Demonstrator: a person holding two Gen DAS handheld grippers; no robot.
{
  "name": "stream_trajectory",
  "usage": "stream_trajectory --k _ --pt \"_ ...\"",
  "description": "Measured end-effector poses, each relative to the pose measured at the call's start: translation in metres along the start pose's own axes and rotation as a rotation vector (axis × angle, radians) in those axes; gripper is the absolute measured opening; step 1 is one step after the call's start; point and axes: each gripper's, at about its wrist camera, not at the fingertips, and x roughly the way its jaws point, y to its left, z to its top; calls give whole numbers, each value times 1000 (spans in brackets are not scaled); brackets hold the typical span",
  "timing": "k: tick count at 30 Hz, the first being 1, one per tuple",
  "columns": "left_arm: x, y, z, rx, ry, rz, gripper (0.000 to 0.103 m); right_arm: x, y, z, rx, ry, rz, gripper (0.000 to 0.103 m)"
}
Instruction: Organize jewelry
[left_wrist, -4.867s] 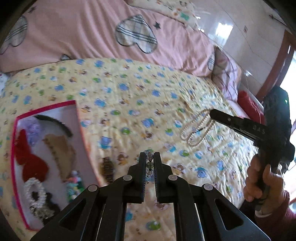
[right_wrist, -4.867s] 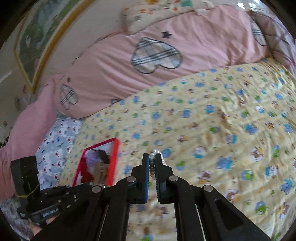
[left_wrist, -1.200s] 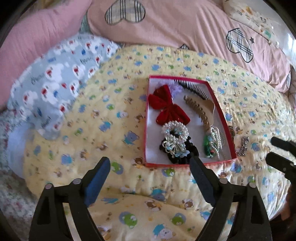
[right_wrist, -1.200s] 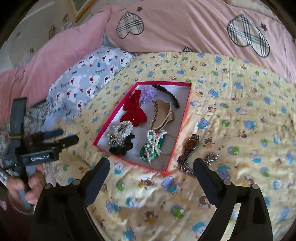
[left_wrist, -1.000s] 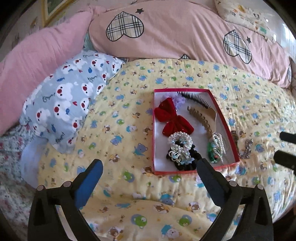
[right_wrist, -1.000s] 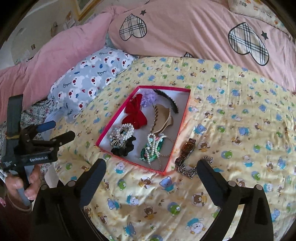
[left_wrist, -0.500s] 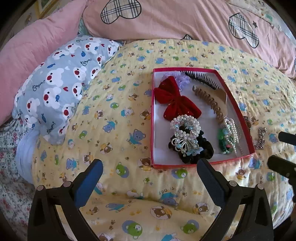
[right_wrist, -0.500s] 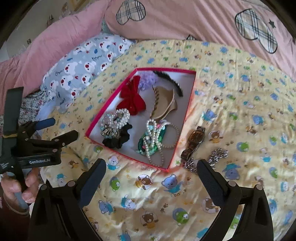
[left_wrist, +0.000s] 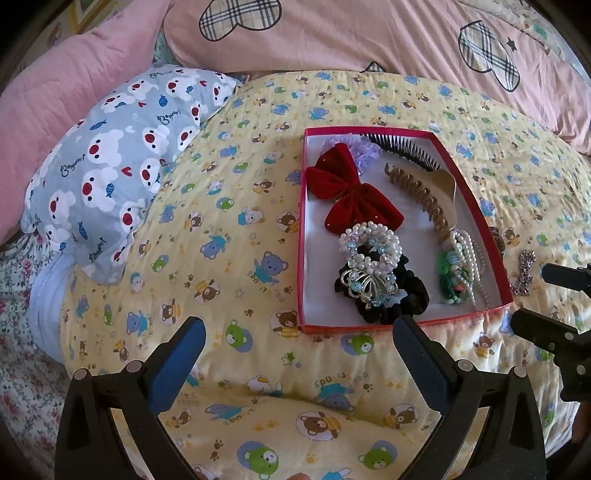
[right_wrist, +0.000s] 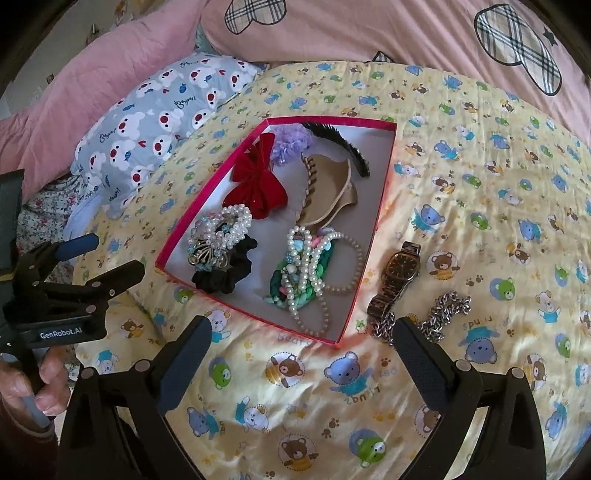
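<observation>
Both necklaces now lie in the red box (right_wrist: 382, 184); both tools (left_wrist: 295, 341) (right_wrist: 301, 341) gape empty before it.

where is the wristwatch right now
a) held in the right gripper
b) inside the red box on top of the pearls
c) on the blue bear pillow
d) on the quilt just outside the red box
d: the wristwatch lies flat on the yellow quilt beside the red box, next to a silver chain, and the right gripper is open and empty.
</observation>
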Motion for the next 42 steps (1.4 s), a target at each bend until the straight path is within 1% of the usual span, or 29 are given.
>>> stream_trajectory --k 21,42 --pt "-7 1 2 -22 -21 -20 103 -4 1 11 4 -29 -7 99" --pt "-13 4 4 -32 -51 -17 103 -7 2 15 3 -50 -6 99"
